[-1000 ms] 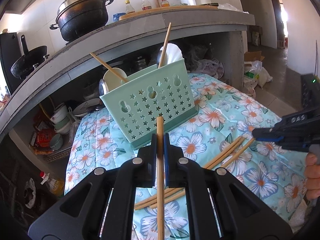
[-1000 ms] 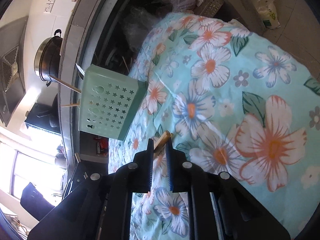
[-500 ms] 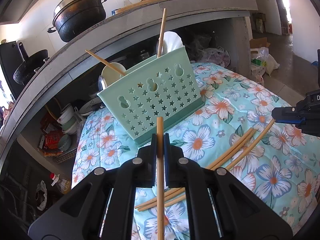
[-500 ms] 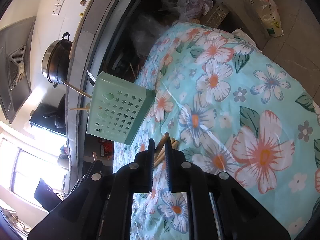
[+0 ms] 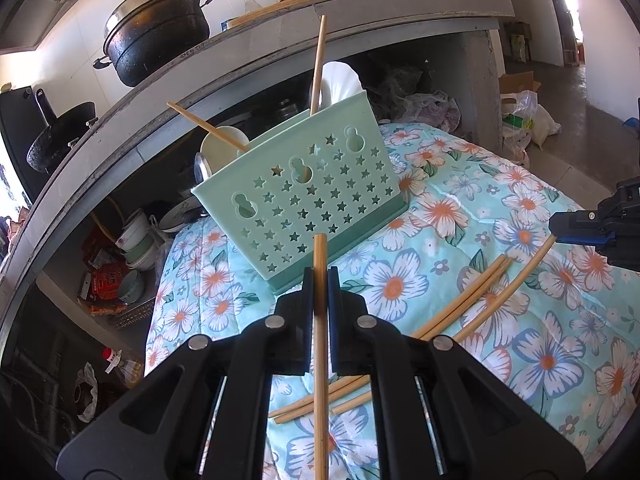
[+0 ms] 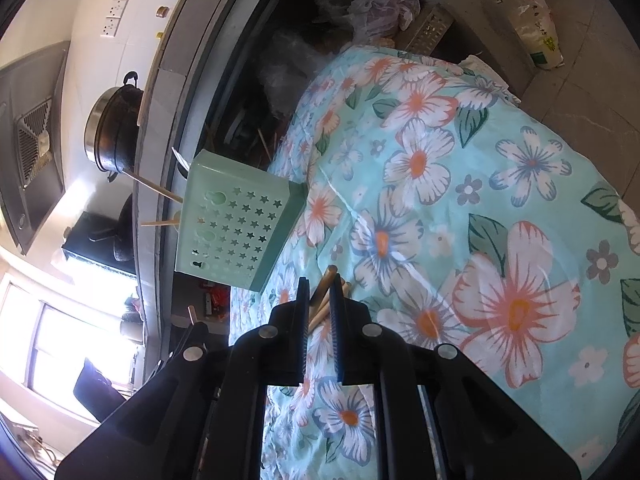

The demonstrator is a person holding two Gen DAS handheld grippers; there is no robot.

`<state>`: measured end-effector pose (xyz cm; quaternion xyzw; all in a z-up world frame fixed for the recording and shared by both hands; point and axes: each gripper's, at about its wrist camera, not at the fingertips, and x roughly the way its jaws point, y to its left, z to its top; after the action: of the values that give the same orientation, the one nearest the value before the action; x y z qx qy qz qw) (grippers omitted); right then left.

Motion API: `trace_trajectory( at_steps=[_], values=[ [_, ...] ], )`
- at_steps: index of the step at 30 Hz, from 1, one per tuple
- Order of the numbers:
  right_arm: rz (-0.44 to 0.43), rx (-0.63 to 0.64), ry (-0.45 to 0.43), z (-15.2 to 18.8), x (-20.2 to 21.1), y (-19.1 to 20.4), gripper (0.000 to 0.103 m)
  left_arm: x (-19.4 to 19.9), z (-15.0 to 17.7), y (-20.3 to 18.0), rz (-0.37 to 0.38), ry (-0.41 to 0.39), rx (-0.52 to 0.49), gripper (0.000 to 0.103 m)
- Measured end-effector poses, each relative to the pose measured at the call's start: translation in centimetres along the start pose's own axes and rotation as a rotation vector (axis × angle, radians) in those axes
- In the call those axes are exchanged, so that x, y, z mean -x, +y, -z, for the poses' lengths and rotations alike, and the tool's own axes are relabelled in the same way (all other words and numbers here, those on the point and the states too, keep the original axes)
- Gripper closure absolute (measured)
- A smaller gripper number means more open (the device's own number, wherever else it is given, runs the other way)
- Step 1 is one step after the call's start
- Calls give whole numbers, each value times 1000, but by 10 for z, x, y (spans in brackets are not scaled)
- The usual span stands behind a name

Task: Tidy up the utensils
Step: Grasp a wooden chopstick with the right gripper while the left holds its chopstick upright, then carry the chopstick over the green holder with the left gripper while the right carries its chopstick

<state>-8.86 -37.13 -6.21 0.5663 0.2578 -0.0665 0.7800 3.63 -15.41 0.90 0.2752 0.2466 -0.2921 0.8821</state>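
Chopstick (image 5: 320,380) runs off the bottom edge; right tool (image 5: 576,228) half cropped.

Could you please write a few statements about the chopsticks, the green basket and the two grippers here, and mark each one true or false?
1. The left gripper is shut on a chopstick. True.
2. The green basket lies flat on its side. False: it stands upright on the floral cloth.
3. Two chopsticks already stick out of the basket's top. True.
4. The loose chopsticks lie on the bare floor. False: they lie on the floral cloth.
5. The right gripper holds a spoon. False: a chopstick end sits between its fingers.
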Motion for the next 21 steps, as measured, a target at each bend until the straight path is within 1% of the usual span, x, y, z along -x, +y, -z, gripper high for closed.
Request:
trace_trajectory(
  at_steps=[6,10,13,16,18,21],
  values=[
    [-6,6,-5,-1,2,3,93,5,-1,5,-1,-11,11,98],
    [-6,9,-10,0,4,4,93,24,-10,28,29,-72,86,98],
    [-7,8,-14,2,5,3,93,38,-19,49,77,-111,162,98],
    [-7,5,-17,2,6,3,93,50,-23,69,148,-145,242,98],
    [-10,6,-20,2,6,4,93,55,-23,81,199,-152,294,98],
    [-18,3,-22,3,8,3,93,55,-23,90,243,-140,337,98]
  ],
)
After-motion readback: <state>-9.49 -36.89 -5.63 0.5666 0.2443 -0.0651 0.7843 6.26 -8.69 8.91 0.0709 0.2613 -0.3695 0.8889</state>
